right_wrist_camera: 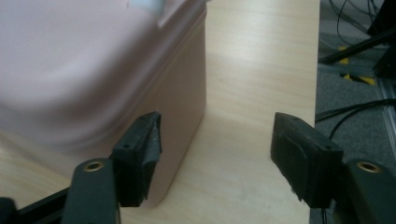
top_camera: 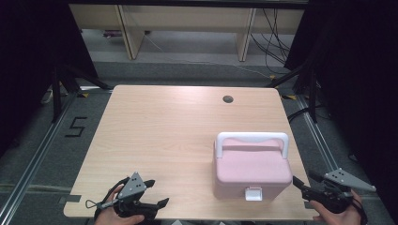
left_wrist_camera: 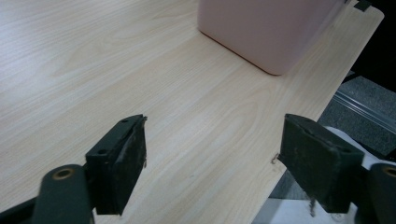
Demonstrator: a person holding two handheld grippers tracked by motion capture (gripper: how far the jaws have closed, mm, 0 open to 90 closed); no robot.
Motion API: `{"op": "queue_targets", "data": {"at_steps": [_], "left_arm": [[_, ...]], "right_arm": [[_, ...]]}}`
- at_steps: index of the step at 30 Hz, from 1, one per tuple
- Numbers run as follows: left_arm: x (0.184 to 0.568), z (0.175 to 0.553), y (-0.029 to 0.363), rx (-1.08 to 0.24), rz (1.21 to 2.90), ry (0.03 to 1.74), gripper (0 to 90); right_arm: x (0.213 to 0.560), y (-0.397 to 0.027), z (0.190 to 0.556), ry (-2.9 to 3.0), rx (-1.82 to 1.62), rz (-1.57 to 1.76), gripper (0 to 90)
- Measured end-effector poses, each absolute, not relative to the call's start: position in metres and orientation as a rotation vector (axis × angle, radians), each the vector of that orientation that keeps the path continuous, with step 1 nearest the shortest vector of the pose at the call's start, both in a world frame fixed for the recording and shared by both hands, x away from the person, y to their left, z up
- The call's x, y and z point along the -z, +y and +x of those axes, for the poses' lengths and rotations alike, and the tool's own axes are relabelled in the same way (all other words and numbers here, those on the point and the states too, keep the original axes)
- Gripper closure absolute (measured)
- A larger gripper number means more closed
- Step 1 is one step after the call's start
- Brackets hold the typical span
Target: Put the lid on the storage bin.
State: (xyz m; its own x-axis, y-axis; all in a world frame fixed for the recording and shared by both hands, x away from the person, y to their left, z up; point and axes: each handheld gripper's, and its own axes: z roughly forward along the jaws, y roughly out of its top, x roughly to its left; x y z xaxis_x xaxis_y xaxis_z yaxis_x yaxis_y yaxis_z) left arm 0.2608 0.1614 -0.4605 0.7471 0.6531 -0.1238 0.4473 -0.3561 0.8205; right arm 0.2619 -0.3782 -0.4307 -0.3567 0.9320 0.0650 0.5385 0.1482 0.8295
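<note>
- Sitting with both tools idle at the near edge of the table (top_camera: 155, 122); the pink box (top_camera: 251, 168) stands at the near right, lid down, white handle (top_camera: 252, 138) folded over the top, white latch (top_camera: 253, 193) facing us.
- Our right gripper (top_camera: 300, 185) is just beside the box's near right corner, jaws spread, nothing between the pads. In the right gripper view the box wall (right_wrist_camera: 182, 93) is close against the left jaw; we can't tell whether they touch.
- Our left gripper (top_camera: 157, 194) is well apart from the box, jaws spread, empty; bare wood between them in the left gripper view.
- Risks, as we judge them:
  - Right jaw so close to the corner: any sideways drift could shove or rotate the box.
  - The box sits near the front edge; a pull towards us could tip it off.
  - Grabbing the latch one-handed may lift the whole box, so we'd brace with the left.
</note>
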Motion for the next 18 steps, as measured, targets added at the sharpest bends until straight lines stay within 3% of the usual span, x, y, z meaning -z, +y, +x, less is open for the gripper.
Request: {"op": "queue_targets", "data": {"at_steps": [8, 18], "left_arm": [[0.463, 0.255, 0.165, -0.296, 2.009, 0.82, 15.4], [0.469, 0.245, 0.167, -0.327, 2.037, 0.793, 15.4]], "right_arm": [[0.443, -0.377, 0.251, 1.976, -1.074, 1.416, 28.8], [0.462, -0.366, 0.237, 2.053, -1.053, 1.383, 26.8]]}}
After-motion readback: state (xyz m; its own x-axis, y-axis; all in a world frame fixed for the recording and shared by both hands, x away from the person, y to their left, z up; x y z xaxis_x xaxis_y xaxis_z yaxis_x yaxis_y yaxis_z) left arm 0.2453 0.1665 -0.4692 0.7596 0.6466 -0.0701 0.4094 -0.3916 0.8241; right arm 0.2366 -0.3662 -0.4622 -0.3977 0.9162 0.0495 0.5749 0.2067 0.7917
